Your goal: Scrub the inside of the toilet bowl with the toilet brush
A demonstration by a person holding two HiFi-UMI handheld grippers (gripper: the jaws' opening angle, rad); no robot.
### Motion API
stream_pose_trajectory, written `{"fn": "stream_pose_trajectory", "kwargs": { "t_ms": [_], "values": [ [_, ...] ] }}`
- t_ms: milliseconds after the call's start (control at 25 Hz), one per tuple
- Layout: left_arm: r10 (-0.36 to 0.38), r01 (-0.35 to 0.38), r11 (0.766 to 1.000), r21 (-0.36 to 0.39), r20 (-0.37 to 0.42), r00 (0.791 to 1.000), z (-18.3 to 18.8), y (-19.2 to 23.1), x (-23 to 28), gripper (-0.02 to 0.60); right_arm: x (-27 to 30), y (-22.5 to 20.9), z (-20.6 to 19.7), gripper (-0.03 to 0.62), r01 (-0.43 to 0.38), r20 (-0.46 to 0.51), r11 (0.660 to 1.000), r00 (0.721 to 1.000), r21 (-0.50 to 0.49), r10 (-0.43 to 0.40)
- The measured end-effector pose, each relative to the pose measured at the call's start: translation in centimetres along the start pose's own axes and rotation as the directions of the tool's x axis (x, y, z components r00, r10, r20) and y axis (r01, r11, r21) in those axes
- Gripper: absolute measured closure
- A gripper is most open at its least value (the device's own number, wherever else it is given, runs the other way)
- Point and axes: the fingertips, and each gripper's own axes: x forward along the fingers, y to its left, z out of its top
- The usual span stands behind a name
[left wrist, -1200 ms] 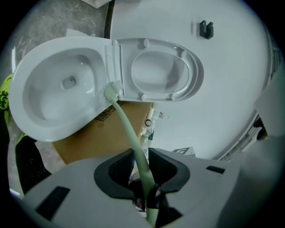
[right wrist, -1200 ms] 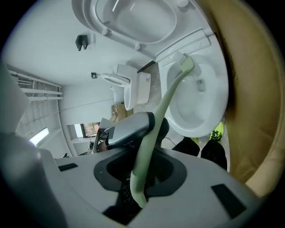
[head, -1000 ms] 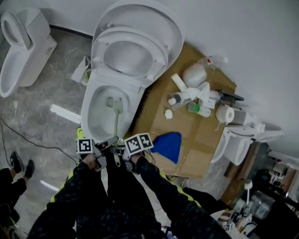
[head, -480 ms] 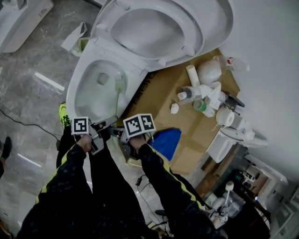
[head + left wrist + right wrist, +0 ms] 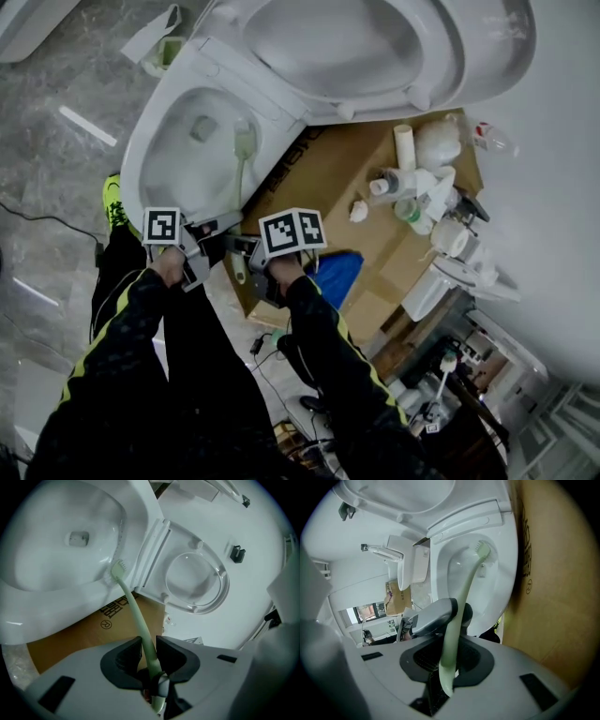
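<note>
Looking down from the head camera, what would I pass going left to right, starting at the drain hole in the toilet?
drain hole → brush → cardboard → bottles → paper roll

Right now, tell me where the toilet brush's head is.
In the head view the toilet brush head is upper centre-left, inside the toilet bowl, close to its right-hand wall on the cardboard side.

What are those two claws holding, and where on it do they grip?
Both hold the toilet brush by the end of its pale green handle, left gripper ahead of right gripper; the bristles are inside the toilet bowl.
</note>
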Motion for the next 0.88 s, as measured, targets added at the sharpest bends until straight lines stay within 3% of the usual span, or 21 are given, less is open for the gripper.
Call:
{"fn": "stream_pose_trajectory", "kwargs": {
  "t_ms": [880],
  "values": [
    [0.042,-0.04,0.993,-0.107,0.012,0.999,-5.6,2.0,-5.5,0.488,2.9,0.5,-7.6,0.534,-0.031,-0.08,0.994,0.996,0.105,0.04]
  ]
}}
